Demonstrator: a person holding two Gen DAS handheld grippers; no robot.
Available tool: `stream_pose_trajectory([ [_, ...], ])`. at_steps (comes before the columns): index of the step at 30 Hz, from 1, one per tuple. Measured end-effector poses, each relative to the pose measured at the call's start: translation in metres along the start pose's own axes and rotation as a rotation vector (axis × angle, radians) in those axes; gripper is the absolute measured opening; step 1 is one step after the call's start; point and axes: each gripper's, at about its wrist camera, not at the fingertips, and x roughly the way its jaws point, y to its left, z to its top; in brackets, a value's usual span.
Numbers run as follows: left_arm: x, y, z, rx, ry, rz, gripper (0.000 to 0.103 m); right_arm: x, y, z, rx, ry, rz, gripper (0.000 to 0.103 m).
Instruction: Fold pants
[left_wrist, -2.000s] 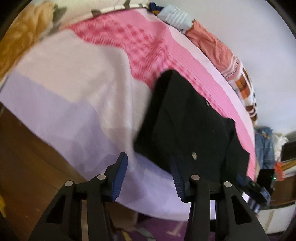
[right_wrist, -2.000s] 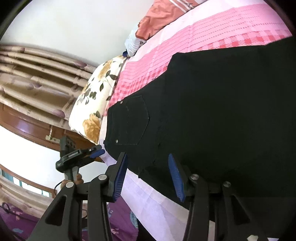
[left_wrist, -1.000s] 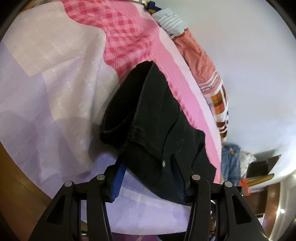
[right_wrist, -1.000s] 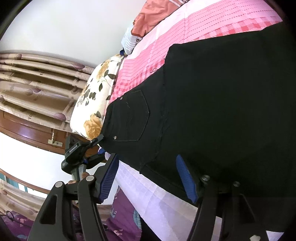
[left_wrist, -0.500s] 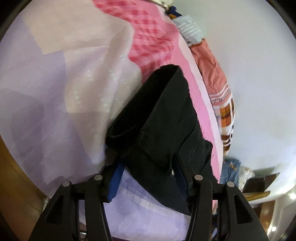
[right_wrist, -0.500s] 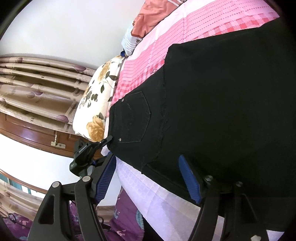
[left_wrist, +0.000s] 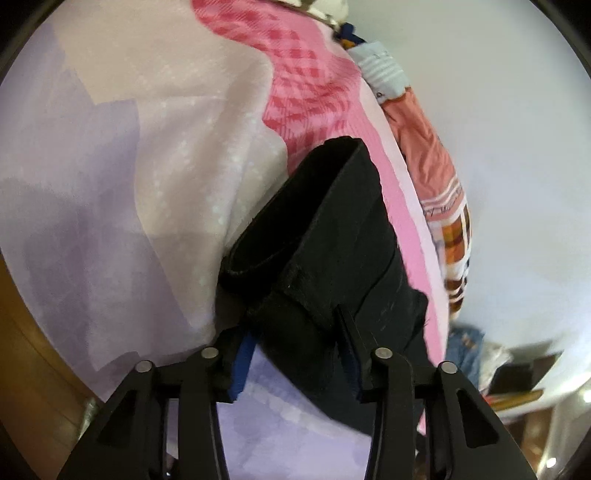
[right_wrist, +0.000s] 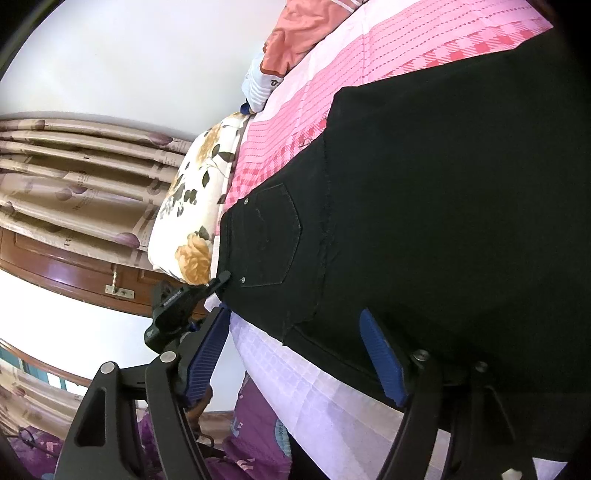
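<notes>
Since the frames from two seconds back, our left gripper has gone from hanging open in front of the pants to sitting right on them, with the waistband corner bunched up between its fingers. In the left wrist view the fabric fills the gap between the blue pads, so we're clamped on it and the edge is lifted off the sheet. The open end of the waistband curls up just above the fingers. Our right gripper has spread wider than before and has nothing in it; its jaws straddle the near edge of the pants, one pad over black fabric, the other out past the bed edge.

The pants lie flat across the pink and lilac sheet, back pocket up. In the right wrist view we can see the left gripper's tip touching the corner beside that pocket. A floral pillow sits just beyond the waistband, near the curtain. Orange clothes are piled along the wall.
</notes>
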Motion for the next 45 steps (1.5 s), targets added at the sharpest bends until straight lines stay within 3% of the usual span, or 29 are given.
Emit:
stream_pose_trajectory([
  [4,0.004,-0.009,0.002,0.007,-0.022,-0.016,0.067,0.000,0.000,0.000,0.004,0.000,0.004,0.071],
  [6,0.009,-0.022,0.002,0.098,-0.029,0.009,0.067,0.000,0.000,0.000,0.003,0.000,0.004,0.071],
  [9,0.013,-0.029,-0.001,0.193,-0.034,0.112,0.041,0.001,-0.001,0.000,0.005,0.000,0.005,0.071],
  [15,0.001,-0.050,-0.006,0.252,-0.051,0.137,0.029,-0.002,-0.001,0.000,0.008,-0.005,0.003,0.071],
  [25,-0.019,-0.122,-0.023,0.420,-0.148,0.125,0.028,-0.010,-0.007,0.005,0.047,-0.035,0.021,0.071],
  [35,-0.019,-0.145,-0.034,0.489,-0.185,0.184,0.028,-0.021,-0.015,0.010,0.083,-0.073,0.039,0.072],
  [45,-0.017,-0.177,-0.052,0.600,-0.221,0.198,0.028,-0.023,-0.018,0.013,0.099,-0.082,0.043,0.073],
])
